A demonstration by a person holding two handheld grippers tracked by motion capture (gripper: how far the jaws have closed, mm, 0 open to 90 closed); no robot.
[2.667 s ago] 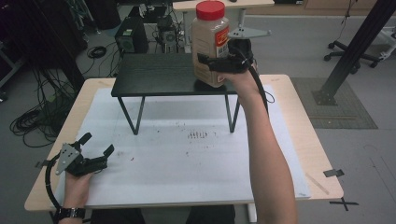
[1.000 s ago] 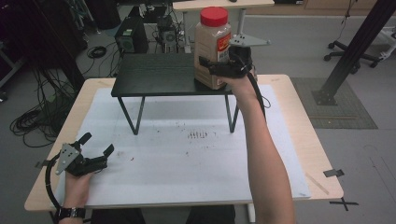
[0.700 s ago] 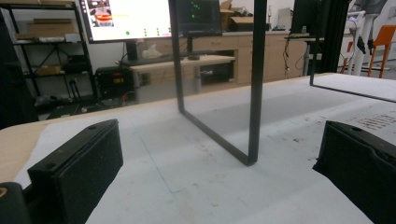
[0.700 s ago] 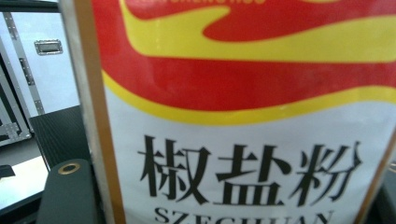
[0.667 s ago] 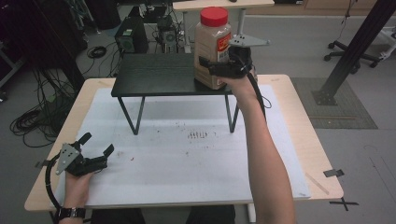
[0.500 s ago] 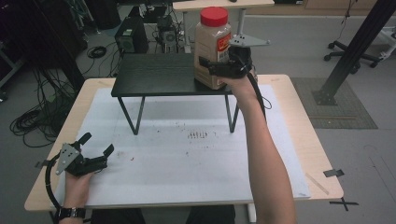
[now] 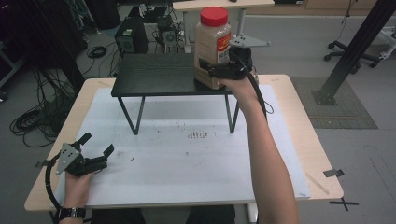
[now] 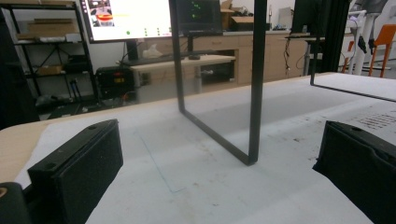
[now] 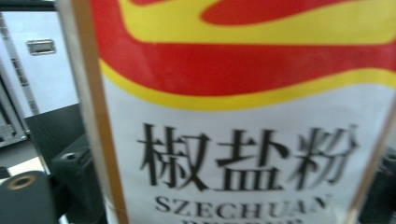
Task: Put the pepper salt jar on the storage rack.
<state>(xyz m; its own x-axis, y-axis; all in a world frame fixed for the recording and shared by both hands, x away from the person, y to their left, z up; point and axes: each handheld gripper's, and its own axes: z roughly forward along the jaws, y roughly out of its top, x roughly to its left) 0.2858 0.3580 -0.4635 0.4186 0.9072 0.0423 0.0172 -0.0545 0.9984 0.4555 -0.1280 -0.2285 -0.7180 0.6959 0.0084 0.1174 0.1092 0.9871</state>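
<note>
My right gripper (image 7: 211, 70) sits at the spice jar (image 7: 212, 46), its jaws on either side of the lower body. They have just been opening, so the jar is still between them but I judge the grip let go; in the right gripper view the label (image 9: 243, 140) sits close in front, and the left jaw appears to stand a little off the jar's side. The jar stands upright on its own at the near right corner of the black stand (image 7: 159, 74), its red lid (image 7: 214, 16) up, which suits a release: its weight rests on the stand's top, not on me. My left gripper (image 7: 95, 150) rests idle at the table's (image 7: 299, 116) near left on the white mat (image 7: 187, 158), jaws spread wide with nothing between them, well clear of the work.
</note>
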